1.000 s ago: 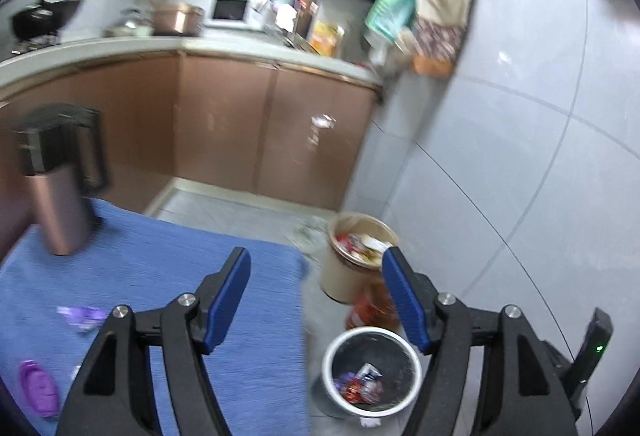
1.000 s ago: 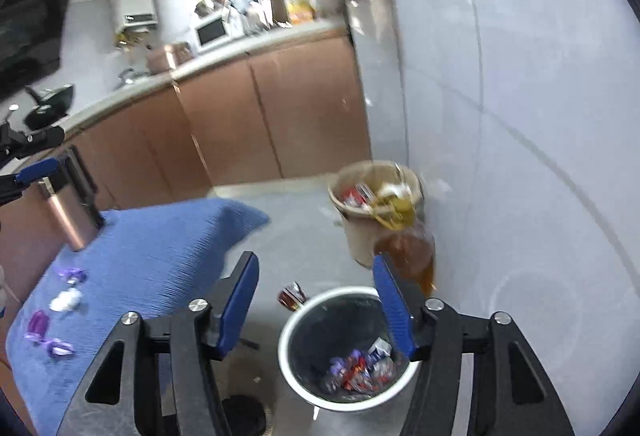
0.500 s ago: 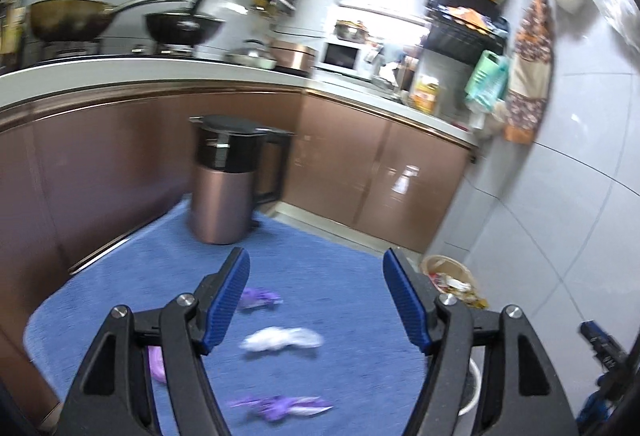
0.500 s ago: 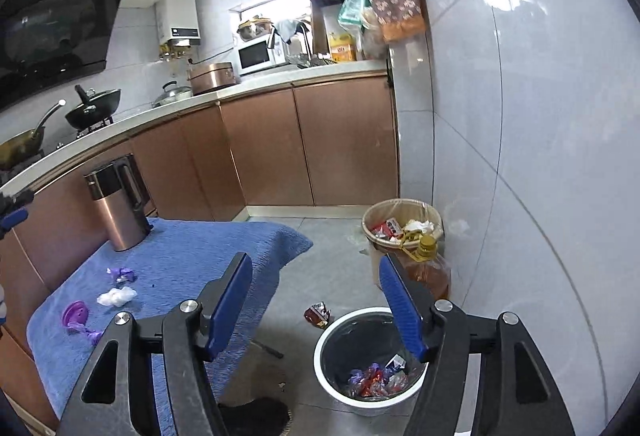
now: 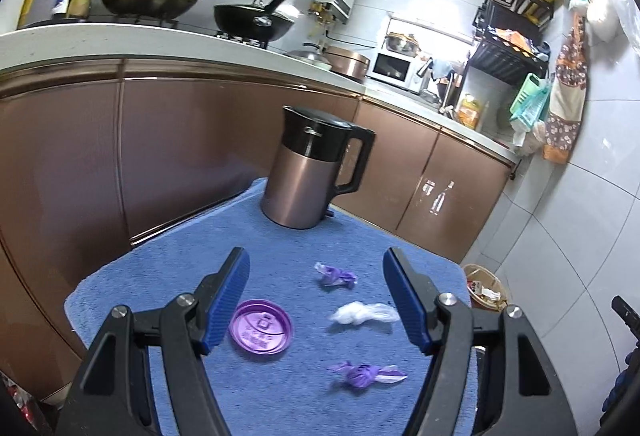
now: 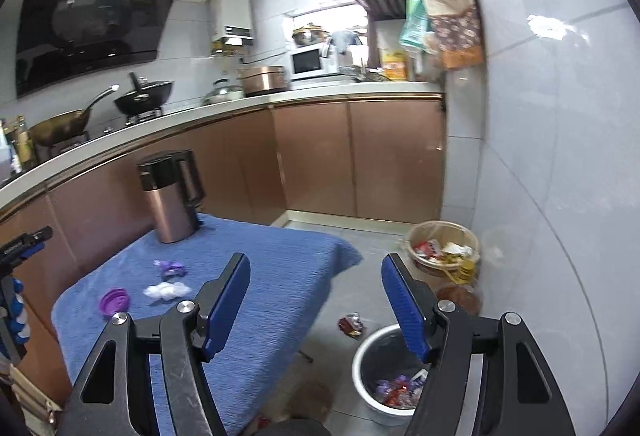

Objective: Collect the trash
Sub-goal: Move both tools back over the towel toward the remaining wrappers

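My left gripper [image 5: 315,260] is open and empty, hovering low over the blue-clothed table [image 5: 168,276]. On the cloth below it lie a purple lid [image 5: 260,330], a purple wrapper [image 5: 334,276], a white crumpled piece [image 5: 362,313] and a second purple wrapper [image 5: 366,374]. My right gripper [image 6: 315,264] is also open with nothing between its fingers, held off the table's right edge above the floor. Below its right finger stands a grey bin [image 6: 368,364] holding several wrappers. The right wrist view also shows the lid [image 6: 114,301] and the white piece [image 6: 166,291].
A copper kettle [image 5: 308,180] stands at the table's far end. On the floor are a full wicker basket [image 6: 416,236], a brown bottle [image 6: 460,298] and a loose wrapper [image 6: 352,324]. Brown cabinets [image 6: 360,164] run behind; a tiled wall closes the right.
The left gripper swung from above the floor bin across to the table and now faces the trash on the cloth. The right gripper rose and drew back from the bin.
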The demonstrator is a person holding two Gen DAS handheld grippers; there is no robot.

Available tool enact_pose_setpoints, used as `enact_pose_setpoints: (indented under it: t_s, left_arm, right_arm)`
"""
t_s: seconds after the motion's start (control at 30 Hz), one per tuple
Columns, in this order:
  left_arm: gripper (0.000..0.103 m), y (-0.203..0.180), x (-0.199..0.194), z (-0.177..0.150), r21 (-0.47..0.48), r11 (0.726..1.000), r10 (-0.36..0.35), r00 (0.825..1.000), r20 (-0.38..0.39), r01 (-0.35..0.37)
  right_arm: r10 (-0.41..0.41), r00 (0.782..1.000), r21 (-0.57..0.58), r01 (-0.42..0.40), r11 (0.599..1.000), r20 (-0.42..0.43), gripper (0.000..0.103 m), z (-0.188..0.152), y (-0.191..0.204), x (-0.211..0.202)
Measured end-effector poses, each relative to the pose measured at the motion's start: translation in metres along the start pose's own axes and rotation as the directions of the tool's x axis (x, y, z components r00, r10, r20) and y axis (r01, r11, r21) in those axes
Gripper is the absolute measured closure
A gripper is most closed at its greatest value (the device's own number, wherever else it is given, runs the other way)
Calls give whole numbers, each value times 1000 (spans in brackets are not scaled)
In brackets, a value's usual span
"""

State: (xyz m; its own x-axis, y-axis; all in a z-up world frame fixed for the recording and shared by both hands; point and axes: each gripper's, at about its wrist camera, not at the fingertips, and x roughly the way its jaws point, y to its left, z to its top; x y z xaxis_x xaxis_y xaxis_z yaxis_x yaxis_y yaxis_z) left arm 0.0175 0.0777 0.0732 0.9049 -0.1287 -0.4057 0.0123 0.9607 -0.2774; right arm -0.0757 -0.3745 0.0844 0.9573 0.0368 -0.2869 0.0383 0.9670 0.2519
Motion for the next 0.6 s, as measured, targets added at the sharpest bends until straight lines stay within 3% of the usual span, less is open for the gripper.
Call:
enact_pose_setpoints:
  t_s: [0.13, 0.3, 0.6]
  left_arm:
    - [35, 10, 3, -4, -19, 1000, -4, 1000, -16, 4]
    - [35, 15, 24, -32, -41, 999, -39, 993, -110, 35]
    - [35, 4, 71, -93, -83, 991, -126, 951, -283, 107]
  right_arm:
    - [60, 998, -17, -60, 998, -15, 37, 2, 19, 11]
    - [126, 990, -26, -128, 991, -58, 37, -1, 41, 32]
    - [256, 953, -39, -265, 963, -165, 37, -12, 83, 99]
